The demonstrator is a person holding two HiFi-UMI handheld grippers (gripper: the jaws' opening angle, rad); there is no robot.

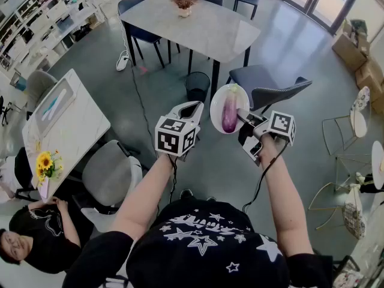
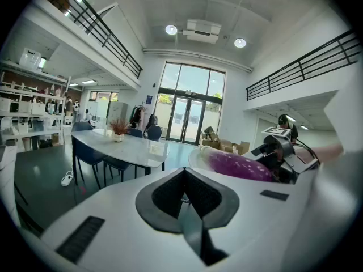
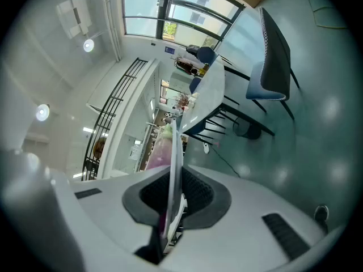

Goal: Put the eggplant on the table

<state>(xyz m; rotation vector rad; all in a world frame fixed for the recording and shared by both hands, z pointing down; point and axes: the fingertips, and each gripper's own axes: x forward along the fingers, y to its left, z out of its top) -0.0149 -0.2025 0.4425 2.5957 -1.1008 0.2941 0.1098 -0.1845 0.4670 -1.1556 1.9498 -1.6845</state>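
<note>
In the middle of a large open room, seen from the head view, a person stands on a grey floor [image 1: 150, 119] with a gripper in each outstretched hand. The right gripper [image 1: 243, 117] is clamped on the near rim of a white plate [image 1: 217, 104], and the purple eggplant [image 1: 230, 114] lies lengthwise on that plate, held in the air. The left gripper [image 1: 193, 108] is just beside the plate on the left, not touching it. A long grey table [image 1: 204, 32] with a potted plant [image 1: 184, 2] stands well ahead. A dark chair [image 1: 264, 83] is between it and the person.

In the left gripper view, the two jaws are pressed together with nothing between them. Past them to the right, the eggplant rests on the plate, and the table stands farther off to the left.

In the right gripper view, which is rolled sideways, the plate shows edge-on as a thin line running up from between the jaws, pinched there. The eggplant is a pale purple shape against the plate's left face.

The step in hand appears to be the carry: the eggplant is lifted but not yet over the table. The next move probably calls for walking past the chair and holding the plate level so the eggplant does not roll. The plate is then lowered onto a bare part of the tabletop before the grip is loosened.
</note>
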